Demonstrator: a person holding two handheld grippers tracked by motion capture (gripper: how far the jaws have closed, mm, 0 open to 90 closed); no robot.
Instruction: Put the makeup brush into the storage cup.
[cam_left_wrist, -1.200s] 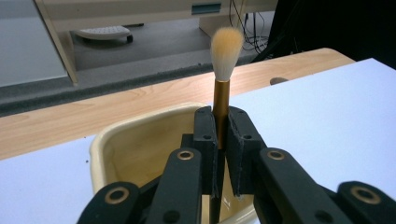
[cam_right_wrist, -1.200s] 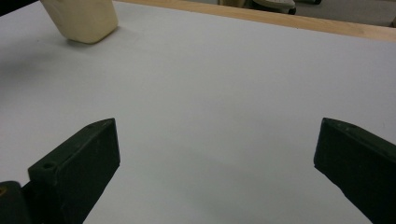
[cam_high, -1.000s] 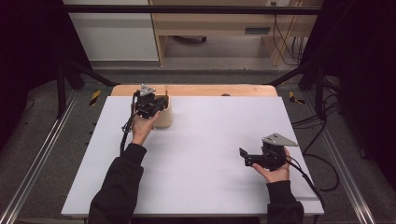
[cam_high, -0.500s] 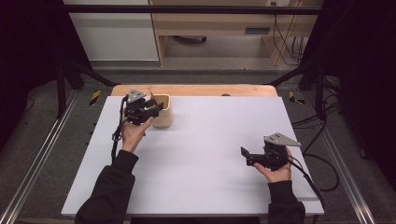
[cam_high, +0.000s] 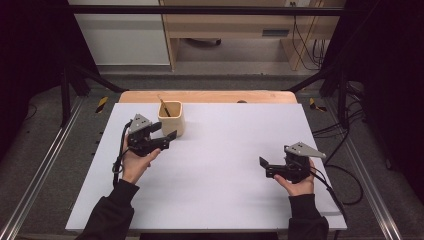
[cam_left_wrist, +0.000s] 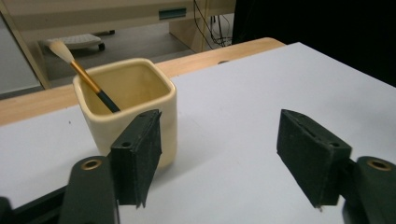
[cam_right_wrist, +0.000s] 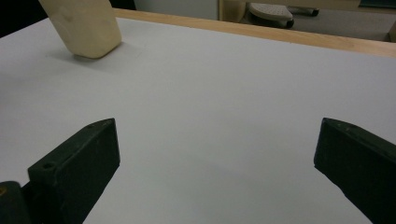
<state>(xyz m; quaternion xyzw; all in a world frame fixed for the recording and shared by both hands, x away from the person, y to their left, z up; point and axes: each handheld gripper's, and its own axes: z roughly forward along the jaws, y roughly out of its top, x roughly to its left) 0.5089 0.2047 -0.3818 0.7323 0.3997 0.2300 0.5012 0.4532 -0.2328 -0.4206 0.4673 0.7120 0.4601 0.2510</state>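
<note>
A cream square cup (cam_high: 171, 120) stands near the table's far left, with a brush (cam_high: 163, 106) leaning inside it, bristles up. My left gripper (cam_high: 169, 140) hovers just in front of and left of the cup, apart from it. Its jaws have just been opening and stand open with nothing between them. The left gripper view has the cup (cam_left_wrist: 126, 109) and the brush (cam_left_wrist: 83, 74) behind the left jaw of my gripper (cam_left_wrist: 224, 156). My right gripper (cam_high: 264, 168) rests low at the near right, open and empty, facing the cup (cam_right_wrist: 84, 28) across bare board in its own view (cam_right_wrist: 217, 161).
The white board (cam_high: 225, 165) covers the table, with a wooden strip (cam_high: 210, 96) along its far edge. Metal frame rails run down both sides, and cables lie on the floor at the right. Cabinets stand beyond the table.
My left gripper has drawn back from over the cup toward the near left and its jaws have opened. The brush now stands free in the cup. The right hand has kept still.
</note>
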